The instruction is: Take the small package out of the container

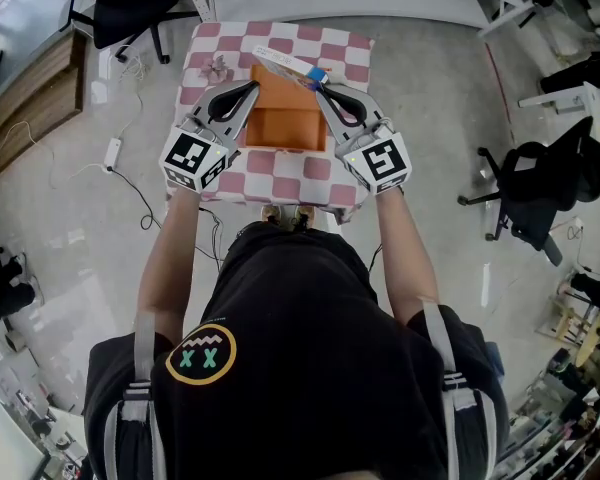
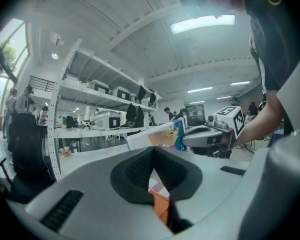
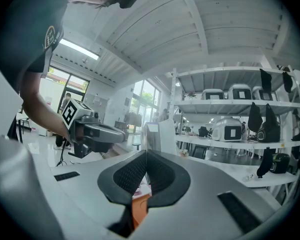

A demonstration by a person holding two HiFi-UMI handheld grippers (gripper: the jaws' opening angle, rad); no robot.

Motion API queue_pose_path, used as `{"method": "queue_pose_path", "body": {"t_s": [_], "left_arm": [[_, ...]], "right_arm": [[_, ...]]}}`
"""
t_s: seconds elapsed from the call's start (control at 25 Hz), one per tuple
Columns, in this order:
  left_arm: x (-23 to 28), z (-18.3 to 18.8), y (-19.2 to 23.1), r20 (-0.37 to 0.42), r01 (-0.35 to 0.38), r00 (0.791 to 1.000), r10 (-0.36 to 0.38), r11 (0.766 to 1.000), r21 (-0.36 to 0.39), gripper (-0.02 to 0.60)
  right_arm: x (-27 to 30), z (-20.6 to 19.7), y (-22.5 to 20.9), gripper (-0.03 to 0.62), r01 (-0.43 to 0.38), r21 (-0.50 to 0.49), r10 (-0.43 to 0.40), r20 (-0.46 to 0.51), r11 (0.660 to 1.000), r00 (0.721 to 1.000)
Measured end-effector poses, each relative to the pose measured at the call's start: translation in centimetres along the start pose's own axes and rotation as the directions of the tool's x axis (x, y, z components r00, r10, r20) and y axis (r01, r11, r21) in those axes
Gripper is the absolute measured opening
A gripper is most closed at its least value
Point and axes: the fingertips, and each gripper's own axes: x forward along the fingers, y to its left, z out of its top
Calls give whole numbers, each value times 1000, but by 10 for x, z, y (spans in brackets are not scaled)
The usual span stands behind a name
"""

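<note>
R gripper [image 1: 318, 88] prob. pinches 1 pkg [image 1: 286, 63]; 1 container [image 1: 283, 128].

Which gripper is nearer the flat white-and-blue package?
Right. The right gripper is clamped on the flat white-and-blue package; the left gripper sits short of it, not touching.

No words or numbers are showing clearly enough to read.
A black-and-white square marker [image 1: 190, 155] is sitting on the left tool [image 1: 250, 88], and another marker [image 1: 385, 158] is sitting on the right tool [image 1: 320, 90]. The small package [image 1: 292, 65] is showing a picture, but its letters are looking too tiny to read. A round sign [image 1: 201, 354] with two green crosses and a zigzag is sitting on the black shirt [image 1: 310, 298].
</note>
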Motion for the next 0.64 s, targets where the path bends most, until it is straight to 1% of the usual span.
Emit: {"method": "queue_pose_path", "body": {"t_s": [0.64], "left_arm": [[4, 1, 3, 0, 2, 1000, -2, 1000, 1, 17]], "right_arm": [[3, 0, -7, 20, 13, -7, -13, -6, 1000, 1000]]}}
